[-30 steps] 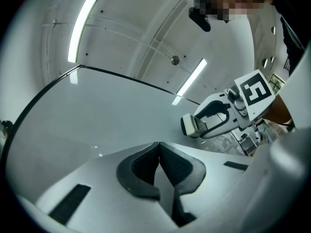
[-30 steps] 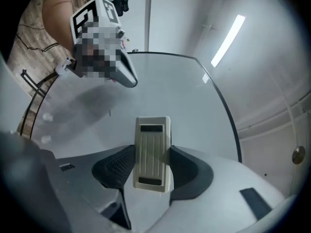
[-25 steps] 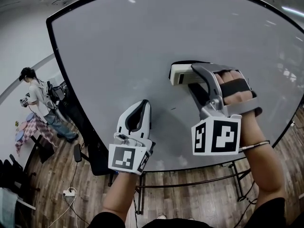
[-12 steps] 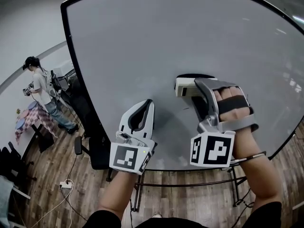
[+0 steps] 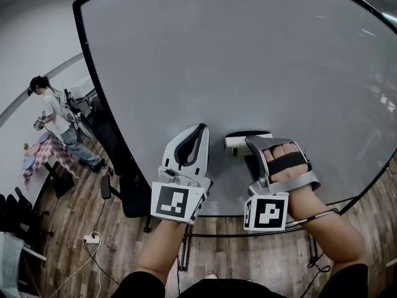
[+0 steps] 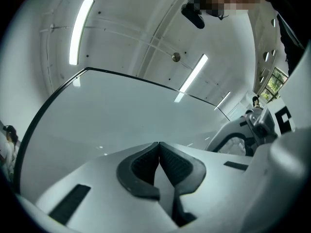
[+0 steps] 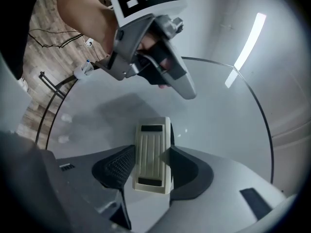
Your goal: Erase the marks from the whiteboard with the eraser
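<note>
The whiteboard (image 5: 248, 54) is large, black-framed and upright, and I see no marks on its grey-white face. A white eraser (image 5: 239, 143) with a dark felt side lies against the board near its lower edge. My right gripper (image 5: 249, 143) is shut on it. In the right gripper view the ribbed eraser (image 7: 153, 154) sits clamped between the right gripper's (image 7: 149, 152) two dark pads. My left gripper (image 5: 200, 132) hangs just left of the eraser, close to the board. Its jaws are shut with nothing in them, as the left gripper (image 6: 159, 145) view shows. The whiteboard (image 6: 112, 115) fills that view.
A person (image 5: 53, 120) stands far off at the left on the wooden floor (image 5: 74, 228). A dark chair (image 5: 127, 197) and the board's stand legs (image 5: 310, 247) are below the board. A power strip (image 5: 93, 236) with cables lies on the floor.
My right gripper has carried the eraser down and to the left across the board, towards its lower edge. The left gripper has stayed in much the same place, now close beside the eraser.
</note>
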A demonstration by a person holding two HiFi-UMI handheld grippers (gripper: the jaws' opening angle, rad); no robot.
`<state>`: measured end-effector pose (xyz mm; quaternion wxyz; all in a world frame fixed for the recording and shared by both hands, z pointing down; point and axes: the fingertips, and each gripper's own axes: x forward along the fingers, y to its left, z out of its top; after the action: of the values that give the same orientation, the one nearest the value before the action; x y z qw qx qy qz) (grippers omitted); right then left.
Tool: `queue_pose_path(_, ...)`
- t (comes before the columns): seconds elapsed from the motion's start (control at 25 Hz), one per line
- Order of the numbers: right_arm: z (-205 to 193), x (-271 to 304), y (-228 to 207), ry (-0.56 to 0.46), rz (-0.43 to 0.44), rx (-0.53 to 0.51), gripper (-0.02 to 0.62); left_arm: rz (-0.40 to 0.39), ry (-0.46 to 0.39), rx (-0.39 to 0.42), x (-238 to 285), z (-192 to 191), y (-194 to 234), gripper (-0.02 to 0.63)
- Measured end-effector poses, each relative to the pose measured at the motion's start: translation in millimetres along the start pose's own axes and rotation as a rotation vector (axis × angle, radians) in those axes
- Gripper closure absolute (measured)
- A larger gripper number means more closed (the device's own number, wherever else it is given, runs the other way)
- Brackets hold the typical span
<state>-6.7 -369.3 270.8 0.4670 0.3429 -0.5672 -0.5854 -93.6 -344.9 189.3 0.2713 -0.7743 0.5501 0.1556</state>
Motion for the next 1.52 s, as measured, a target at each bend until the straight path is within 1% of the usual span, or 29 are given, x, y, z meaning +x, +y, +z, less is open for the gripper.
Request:
queue_pose_path(0.16, -2, 12, 14, -0.009, 0.058, 0.006, 0.35, 0.002, 0.004, -0.004, 15, 9, 5, 0.586)
queue_pose_path(0.32, -3, 11, 46, -0.015, 0.088, 0.002, 0.35, 0.002, 0.015, -0.002, 6, -2, -4, 0.586)
queue_pose_path(0.48, 4, -10, 61, -0.083, 0.07, 0.109, 0.35, 0.002, 0.011, 0.004, -17, -4, -15, 0.586)
queue_pose_path(0.56, 4, -25, 56, -0.125, 0.035, 0.185, 0.35, 0.005, 0.011, 0.0, -23, -5, -19, 0.586)
queue_pose_path(0.68, -6, -50, 28, -0.185, -0.084, 0.33, 0.35, 0.008, 0.005, -0.014, -26, -3, -18, 0.586)
queue_pose_path(0.76, -21, -65, 10, -0.213, -0.149, 0.471, 0.348, 0.01, 0.005, -0.018, -27, -3, -19, 0.586)
queue_pose_path(0.88, -47, -86, -8, -0.256, -0.211, 0.687, 0.348, 0.0, 0.016, -0.019, -27, -8, -26, 0.586)
queue_pose_path(0.96, -61, -98, -18, -0.322, -0.25, 0.819, 0.348, -0.014, 0.027, -0.021, -26, -12, -32, 0.586)
queue_pose_path(1.04, -76, -108, -20, -0.37, -0.294, 1.004, 0.348, -0.032, 0.04, -0.03, -26, -17, -39, 0.586)
queue_pose_path(1.08, -85, -112, -18, -0.373, -0.309, 1.09, 0.348, -0.042, 0.05, -0.039, -28, -20, -43, 0.586)
queue_pose_path(1.12, -94, -114, -12, -0.364, -0.312, 1.151, 0.348, -0.049, 0.062, -0.049, -30, -24, -48, 0.586)
queue_pose_path(1.24, -118, -118, 9, -0.338, -0.305, 1.274, 0.348, -0.062, 0.103, -0.091, -42, -40, -65, 0.586)
queue_pose_path(1.36, -134, -125, 29, -0.331, -0.315, 1.402, 0.348, -0.082, 0.139, -0.136, -52, -57, -85, 0.586)
queue_pose_path(1.44, -140, -127, 44, -0.318, -0.326, 1.459, 0.348, -0.098, 0.153, -0.147, -58, -68, -95, 0.586)
queue_pose_path(1.52, -141, -126, 59, -0.3, -0.327, 1.5, 0.35, -0.097, 0.165, -0.145, -67, -77, -101, 0.586)
